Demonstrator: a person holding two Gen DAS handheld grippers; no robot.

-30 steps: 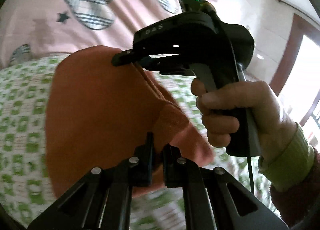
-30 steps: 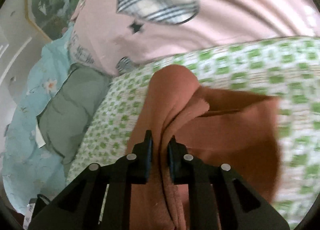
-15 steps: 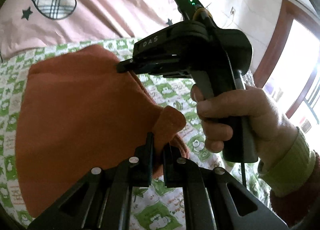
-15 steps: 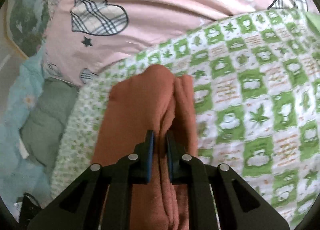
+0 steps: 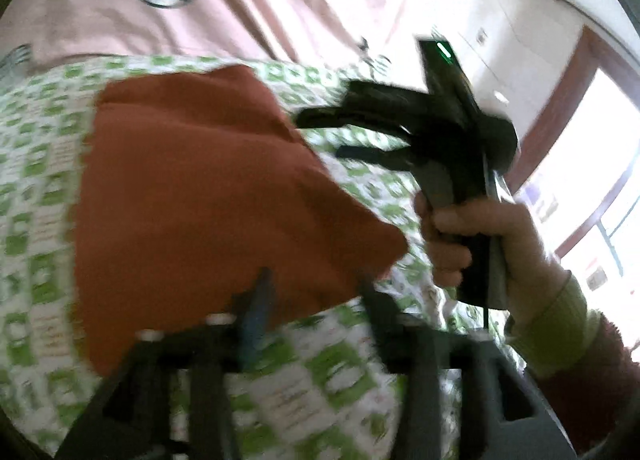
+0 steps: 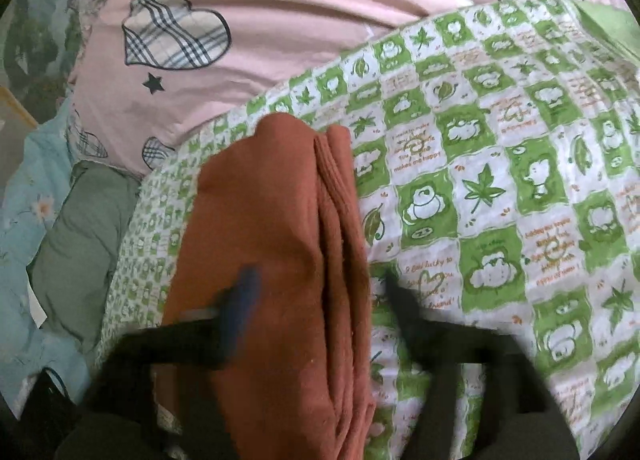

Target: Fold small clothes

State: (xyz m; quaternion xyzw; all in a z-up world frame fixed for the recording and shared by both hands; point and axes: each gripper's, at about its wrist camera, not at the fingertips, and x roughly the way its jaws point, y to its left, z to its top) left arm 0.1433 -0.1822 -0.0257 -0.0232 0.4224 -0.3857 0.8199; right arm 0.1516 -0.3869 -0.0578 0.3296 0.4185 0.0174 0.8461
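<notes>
- The orange-brown garment (image 6: 276, 260) lies folded on the green-and-white checked quilt (image 6: 500, 188) of a bed, its stacked layers showing as parallel edges along its right side in the right wrist view.
- The right tongs (image 6: 320, 280) are spread wide, one finger over the cloth and the other over the quilt just beside the layered edge; they have hold of nothing. Judging by that, the cloth has been let go so the fold can settle flat.
- The left tongs (image 5: 312, 284) are likewise wide apart and empty, straddling the near corner of the garment (image 5: 208, 188), which rests on the quilt (image 5: 36, 164).
- In the left wrist view the person's right hand (image 5: 480, 244) grips the handle of the right tongs (image 5: 320, 132), whose fingers sit parted just beside the cloth's far edge, touching no fabric that I can make out; the frame is blurred.
- Beyond the quilt lies a pink cover with plaid hearts (image 6: 176, 36), and a grey-green cushion (image 6: 84, 244) sits to the left.
- My judgement: this fold is laid, and the next move calls for either another fold or smoothing the stacked edges, which could slide apart if nudged.
</notes>
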